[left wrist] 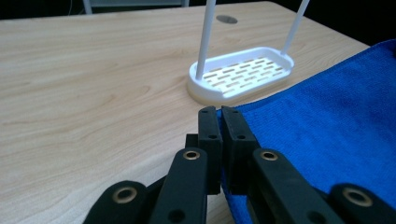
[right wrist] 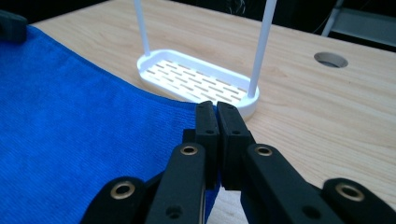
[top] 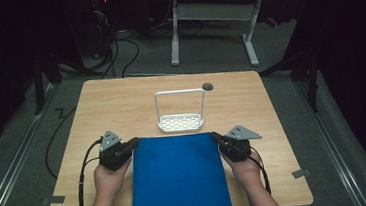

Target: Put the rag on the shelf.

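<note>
The blue microfiber cloth (top: 180, 178) lies flat at the table's near edge, soft and floppy, so corners are the spot. The left gripper (left wrist: 219, 122) and right gripper (right wrist: 215, 116) are each pinched on a far corner. A white slotted plastic rack (top: 180, 123) sits just beyond on the wood-grain table (top: 121, 103).

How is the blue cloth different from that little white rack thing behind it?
The blue cloth lies flat and soft on the table, while the white rack is rigid, with a tall hoop standing upright. The cloth is much the larger and hangs over the near table edge; the rack sits wholly on the table. Each far corner of the cloth is pinched by a hand-held gripper, left and right; the rack is untouched. Both rest on the same table.
</note>
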### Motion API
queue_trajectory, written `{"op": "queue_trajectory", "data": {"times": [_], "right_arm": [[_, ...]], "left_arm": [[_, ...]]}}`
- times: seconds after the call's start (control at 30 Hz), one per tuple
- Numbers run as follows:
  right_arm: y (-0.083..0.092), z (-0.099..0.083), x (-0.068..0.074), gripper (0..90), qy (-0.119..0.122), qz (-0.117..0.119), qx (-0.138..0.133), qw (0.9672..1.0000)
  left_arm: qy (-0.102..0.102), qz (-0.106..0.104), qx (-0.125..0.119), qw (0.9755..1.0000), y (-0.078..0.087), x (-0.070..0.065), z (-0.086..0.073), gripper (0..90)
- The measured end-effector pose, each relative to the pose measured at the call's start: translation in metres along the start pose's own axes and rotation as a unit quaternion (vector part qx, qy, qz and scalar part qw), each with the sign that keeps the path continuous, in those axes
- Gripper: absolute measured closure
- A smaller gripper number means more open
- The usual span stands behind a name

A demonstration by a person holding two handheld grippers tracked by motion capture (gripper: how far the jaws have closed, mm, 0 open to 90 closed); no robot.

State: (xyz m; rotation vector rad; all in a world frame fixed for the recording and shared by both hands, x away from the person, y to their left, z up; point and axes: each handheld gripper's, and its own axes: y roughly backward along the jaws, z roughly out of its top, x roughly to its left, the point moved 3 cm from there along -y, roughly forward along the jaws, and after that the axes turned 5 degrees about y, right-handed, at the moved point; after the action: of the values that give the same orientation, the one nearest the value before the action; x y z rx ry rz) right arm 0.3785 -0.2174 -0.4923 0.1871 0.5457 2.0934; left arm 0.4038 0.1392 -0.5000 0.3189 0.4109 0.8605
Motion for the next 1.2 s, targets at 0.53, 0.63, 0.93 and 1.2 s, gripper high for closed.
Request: {"op": "queue_trajectory", "data": {"times": [0.53, 0.63, 0.93, 1.2], "right_arm": [[0.038, 0.029, 0.004, 88.8, 0.009, 0.002, -0.071, 0.9974], [0.044, 0.034, 0.005, 88.8, 0.013, 0.001, -0.084, 0.9964], [0.068, 0.053, 0.009, 88.8, 0.018, 0.002, -0.130, 0.9914], [0.091, 0.068, 0.012, 88.8, 0.026, -0.006, -0.169, 0.9853]], "left_arm": [[-0.015, -0.019, -0.068, 0.9974, 0.032, -0.021, 0.028, 87.6], [-0.020, -0.021, -0.075, 0.9968, 0.036, -0.025, 0.032, 87.6], [-0.022, -0.033, -0.109, 0.9932, 0.055, -0.034, 0.046, 87.7], [-0.034, -0.041, -0.155, 0.9865, 0.078, -0.047, 0.060, 87.7]]}}
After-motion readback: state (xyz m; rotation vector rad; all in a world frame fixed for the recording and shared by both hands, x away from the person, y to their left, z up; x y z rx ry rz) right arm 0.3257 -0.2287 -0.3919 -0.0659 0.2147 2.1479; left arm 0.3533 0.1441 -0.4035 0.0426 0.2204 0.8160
